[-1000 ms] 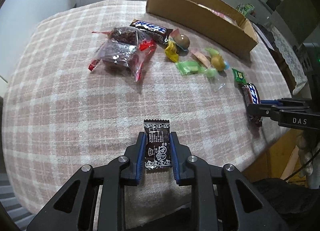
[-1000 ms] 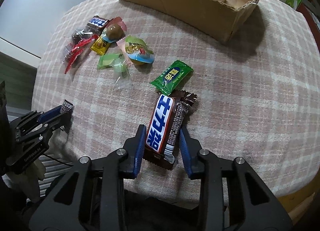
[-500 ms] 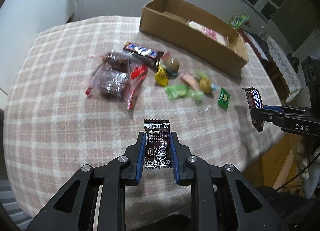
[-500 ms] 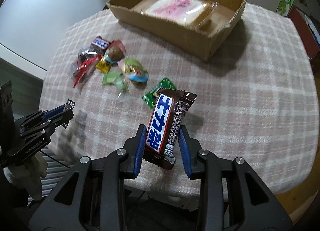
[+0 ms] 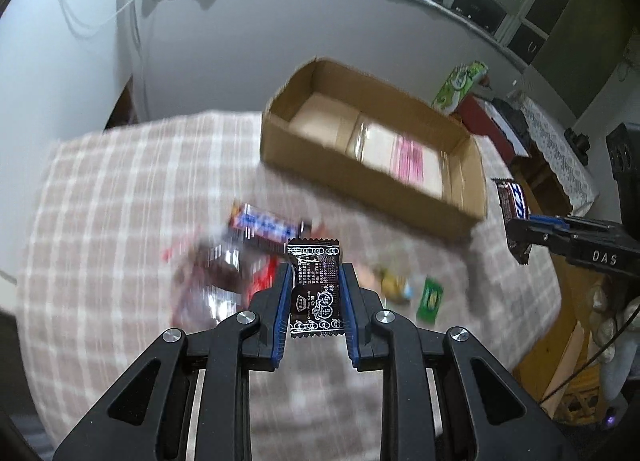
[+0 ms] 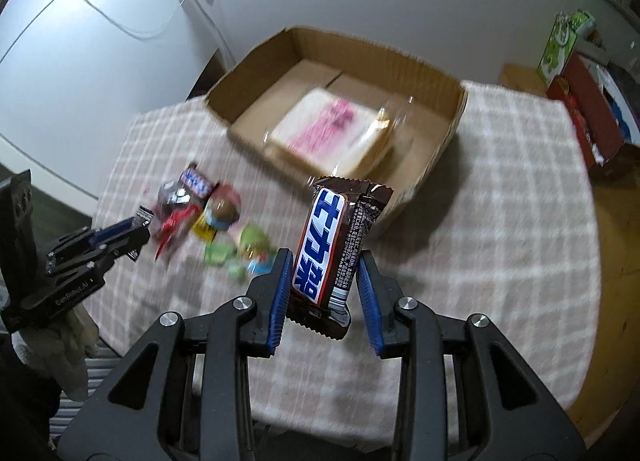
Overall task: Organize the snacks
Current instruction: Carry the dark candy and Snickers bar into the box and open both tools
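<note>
My left gripper (image 5: 315, 281) is shut on a small dark brown candy packet (image 5: 316, 293) and holds it high above the checked tablecloth. My right gripper (image 6: 325, 273) is shut on a brown chocolate bar (image 6: 332, 249) with a blue-and-white label, also lifted clear. The open cardboard box (image 5: 400, 181) stands at the far side of the table and holds a wrapped bread slice (image 6: 336, 133). Loose snacks lie on the cloth between the grippers: another chocolate bar (image 5: 264, 225), a red-edged clear bag (image 5: 216, 273), a green packet (image 5: 430, 297) and wrapped candies (image 6: 224, 217).
The round table (image 6: 520, 189) has its near edge just under the grippers. A green carton (image 6: 564, 45) and a red box (image 6: 592, 117) stand beyond the table's right side. A white wall and cables are behind.
Both grippers have risen and tilted up with their snacks, so the table looks smaller and the inside of the box shows. The view is blurred by motion.
</note>
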`<state>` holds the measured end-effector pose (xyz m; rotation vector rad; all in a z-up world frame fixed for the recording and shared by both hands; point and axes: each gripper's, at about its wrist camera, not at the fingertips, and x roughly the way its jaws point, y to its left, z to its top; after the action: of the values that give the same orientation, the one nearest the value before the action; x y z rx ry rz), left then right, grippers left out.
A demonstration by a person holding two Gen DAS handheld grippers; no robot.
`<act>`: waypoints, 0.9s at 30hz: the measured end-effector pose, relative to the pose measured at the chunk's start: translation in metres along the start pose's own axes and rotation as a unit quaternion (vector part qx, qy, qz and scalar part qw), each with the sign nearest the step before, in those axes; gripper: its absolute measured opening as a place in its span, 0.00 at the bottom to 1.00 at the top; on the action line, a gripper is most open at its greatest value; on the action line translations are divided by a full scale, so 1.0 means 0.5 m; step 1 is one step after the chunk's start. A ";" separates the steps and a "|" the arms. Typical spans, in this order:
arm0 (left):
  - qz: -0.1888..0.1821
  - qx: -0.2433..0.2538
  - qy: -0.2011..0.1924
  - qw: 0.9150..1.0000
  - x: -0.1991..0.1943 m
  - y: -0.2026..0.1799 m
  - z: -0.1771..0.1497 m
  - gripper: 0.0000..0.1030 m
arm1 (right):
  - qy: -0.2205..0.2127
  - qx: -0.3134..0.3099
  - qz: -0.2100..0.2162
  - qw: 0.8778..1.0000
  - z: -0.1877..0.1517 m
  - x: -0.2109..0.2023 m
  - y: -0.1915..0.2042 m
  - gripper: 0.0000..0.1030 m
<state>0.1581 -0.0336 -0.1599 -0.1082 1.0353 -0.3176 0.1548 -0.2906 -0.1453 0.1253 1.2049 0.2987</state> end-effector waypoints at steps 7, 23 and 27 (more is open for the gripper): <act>-0.001 0.019 -0.017 1.000 0.029 -0.012 0.087 0.21 | -0.009 -0.002 -0.013 1.000 0.062 0.014 -0.029 0.33; -0.018 0.010 -0.005 1.000 0.130 -0.037 0.219 0.21 | 0.005 -0.002 -0.034 0.999 0.164 0.099 -0.082 0.33; -0.017 0.006 0.001 1.000 0.151 -0.045 0.231 0.21 | 0.013 -0.007 -0.039 0.999 0.177 0.117 -0.081 0.33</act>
<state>0.2880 -0.0851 -0.1582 -0.1141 1.0349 -0.3544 0.2627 -0.3064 -0.1763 0.0612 1.2300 0.2413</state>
